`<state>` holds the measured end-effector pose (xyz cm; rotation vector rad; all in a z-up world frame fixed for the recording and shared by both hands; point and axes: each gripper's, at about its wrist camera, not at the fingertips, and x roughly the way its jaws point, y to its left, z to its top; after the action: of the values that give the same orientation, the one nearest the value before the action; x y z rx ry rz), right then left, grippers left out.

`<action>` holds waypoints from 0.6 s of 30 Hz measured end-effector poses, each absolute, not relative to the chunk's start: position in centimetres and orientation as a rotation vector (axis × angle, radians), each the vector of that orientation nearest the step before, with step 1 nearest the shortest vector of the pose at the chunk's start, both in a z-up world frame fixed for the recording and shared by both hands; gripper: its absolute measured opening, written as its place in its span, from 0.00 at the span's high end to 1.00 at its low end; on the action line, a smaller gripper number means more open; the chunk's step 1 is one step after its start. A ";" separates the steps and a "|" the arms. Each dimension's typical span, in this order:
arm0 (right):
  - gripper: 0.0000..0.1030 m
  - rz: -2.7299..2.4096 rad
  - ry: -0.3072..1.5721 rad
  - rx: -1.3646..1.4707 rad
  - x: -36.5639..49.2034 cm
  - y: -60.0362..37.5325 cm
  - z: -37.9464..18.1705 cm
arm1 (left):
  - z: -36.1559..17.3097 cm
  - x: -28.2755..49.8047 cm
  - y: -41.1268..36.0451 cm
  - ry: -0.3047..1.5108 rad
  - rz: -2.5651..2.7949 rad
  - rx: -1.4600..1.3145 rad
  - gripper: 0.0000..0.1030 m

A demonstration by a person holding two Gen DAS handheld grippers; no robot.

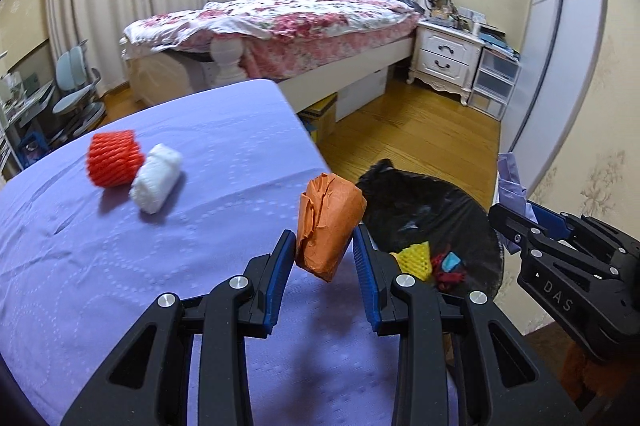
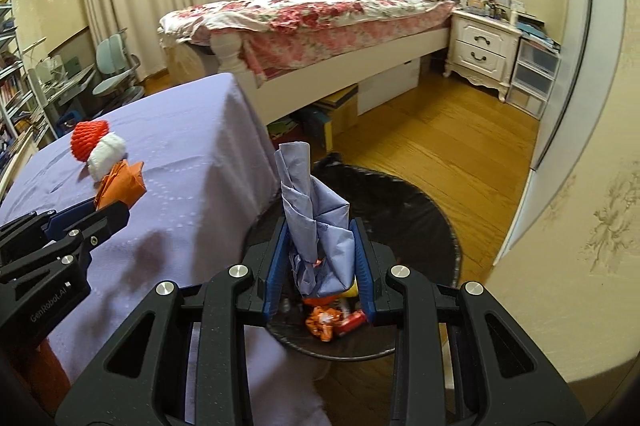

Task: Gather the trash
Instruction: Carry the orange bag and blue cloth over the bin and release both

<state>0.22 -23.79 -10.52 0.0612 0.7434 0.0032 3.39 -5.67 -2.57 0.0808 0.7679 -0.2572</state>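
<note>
Matt lilac cloth on the table [image 1: 160, 266], glossy black plastic bin liner [image 2: 400, 210], crumpled orange paper [image 1: 326, 222].

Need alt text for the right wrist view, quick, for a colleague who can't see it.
The right tongs grip a crumpled lavender paper above the black-lined trash bin, which already holds wrappers. At left, the left tongs hold an orange paper over the purple-clothed table.

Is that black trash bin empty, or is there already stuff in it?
Not empty. The black bin already holds a yellow foam net and red and orange wrappers at its bottom.
</note>
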 end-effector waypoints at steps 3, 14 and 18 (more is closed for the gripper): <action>0.71 -0.017 0.740 0.075 0.4 -25.2 -10.7 | -2.8 4.2 -7.5 0.770 -0.270 0.100 0.68; 0.71 -0.059 0.739 0.117 0.8 -28.3 -11.4 | -3.6 5.0 -10.5 0.778 -0.282 0.135 0.68; 0.71 -0.065 0.741 0.124 1.0 -28.9 -11.6 | -4.1 5.3 -11.1 0.789 -0.279 0.141 0.68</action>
<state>1.00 -28.88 -11.64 0.1236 0.7414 -0.0650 5.29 -11.06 -4.07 0.1406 0.7894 -0.2791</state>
